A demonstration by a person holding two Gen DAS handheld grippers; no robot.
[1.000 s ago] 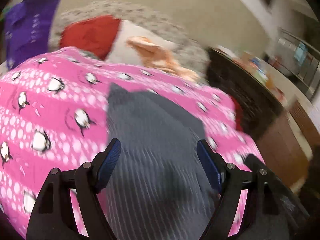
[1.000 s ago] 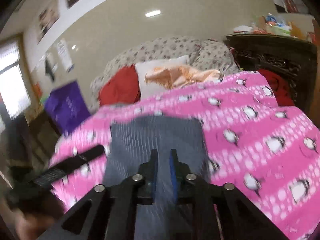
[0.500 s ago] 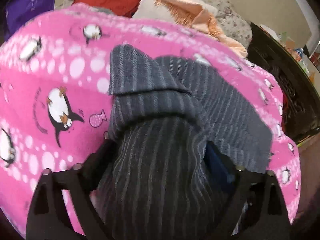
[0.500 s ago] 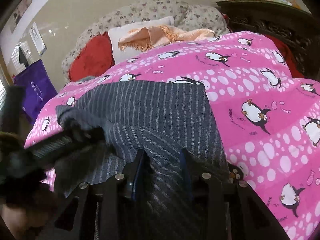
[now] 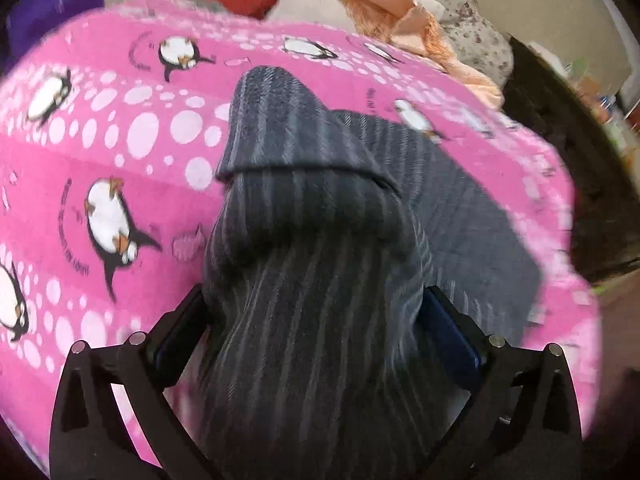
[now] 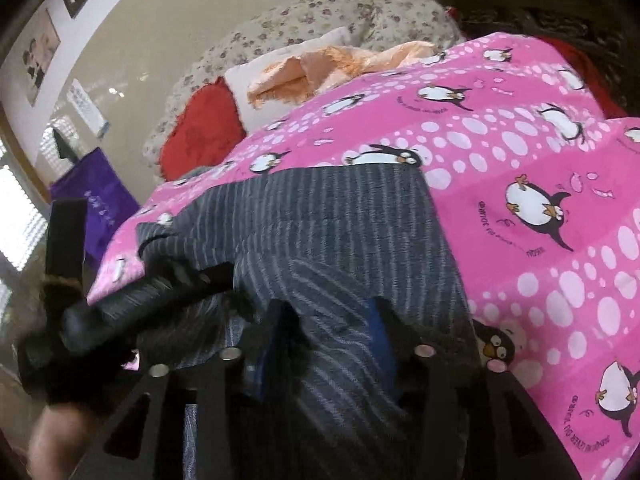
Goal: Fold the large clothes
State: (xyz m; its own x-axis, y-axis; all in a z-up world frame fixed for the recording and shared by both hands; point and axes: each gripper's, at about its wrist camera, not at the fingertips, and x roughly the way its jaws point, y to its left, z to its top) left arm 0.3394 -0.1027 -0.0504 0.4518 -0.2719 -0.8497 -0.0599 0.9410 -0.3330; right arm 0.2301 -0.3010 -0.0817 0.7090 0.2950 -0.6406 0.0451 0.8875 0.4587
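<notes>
Matt grey striped woven cloth garment (image 5: 316, 320); soft pink fleecy blanket (image 5: 120, 168); matt black plastic left tool (image 5: 316, 336).
</notes>
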